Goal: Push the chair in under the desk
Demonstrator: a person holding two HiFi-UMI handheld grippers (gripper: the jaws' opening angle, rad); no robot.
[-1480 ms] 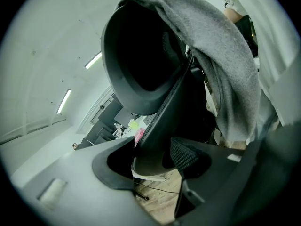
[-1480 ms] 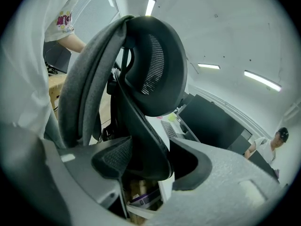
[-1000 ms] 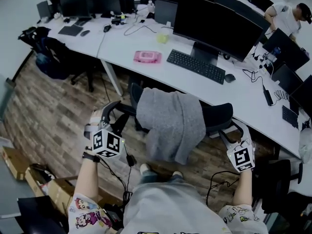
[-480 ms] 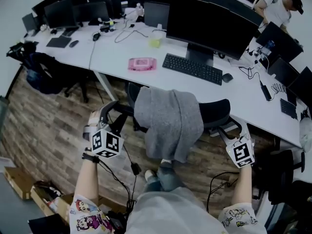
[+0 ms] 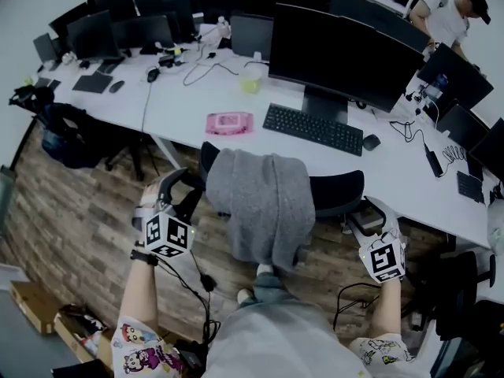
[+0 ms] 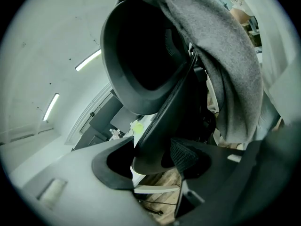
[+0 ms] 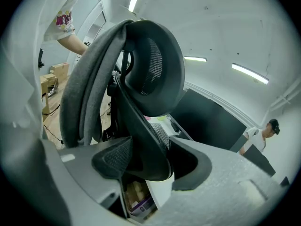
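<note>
A black office chair (image 5: 340,189) with a grey garment (image 5: 264,203) draped over its backrest stands just before the white desk (image 5: 197,93), its seat partly under the edge. My left gripper (image 5: 170,194) is closed round the chair's left armrest (image 5: 179,179). My right gripper (image 5: 365,220) holds the right armrest (image 5: 370,213) the same way. In the left gripper view the armrest (image 6: 157,126) fills the gap of the left gripper (image 6: 150,163), below the backrest (image 6: 141,55). The right gripper view shows the armrest (image 7: 141,126) wedged in the right gripper (image 7: 148,163).
On the desk stand a large monitor (image 5: 339,53), a keyboard (image 5: 313,129), a mouse (image 5: 372,142) and a pink box (image 5: 229,122). Another chair with bags (image 5: 67,128) is at the left. A person (image 5: 445,18) works at the far right. Cables (image 5: 197,274) lie on the wood floor.
The chair has rolled forward toward the desk with both grippers on its armrests. The person has stepped along behind it.
</note>
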